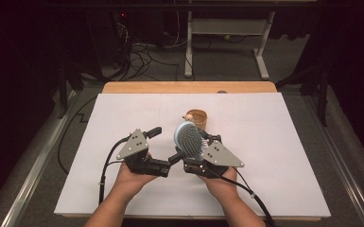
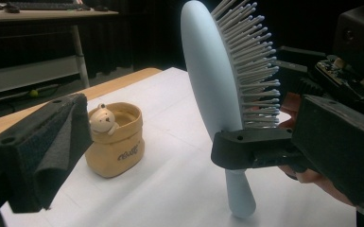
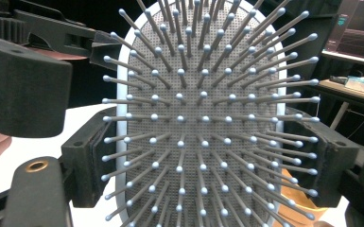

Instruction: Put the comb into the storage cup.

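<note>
- Two claws are up over the white worktop, and the largest thing between them is the pale blue hairbrush, held upright with its head high, its handle pointing down and its bristles facing me.
- My right claw is closed partway, its jaws pressed on the two edges of the brush head; this is the only grip on the brush.
- My left claw stands wide open and holds nothing. Its pads sit either side of the brush without touching, one jaw close to the handle neck.
- The biggest risk, as I judge it: the edge grip on a smooth, rounded head could let the brush pivot or slip down, since the weight of the handle hangs below the jaws.
- A lesser risk: closing my left claw off-centre might knock the brush out of the right one, or the two claws might collide.
- Smallest: the tan bear cup stands on the worktop beyond the brush, apart from it; a dropped or swung brush could tip it.
</note>
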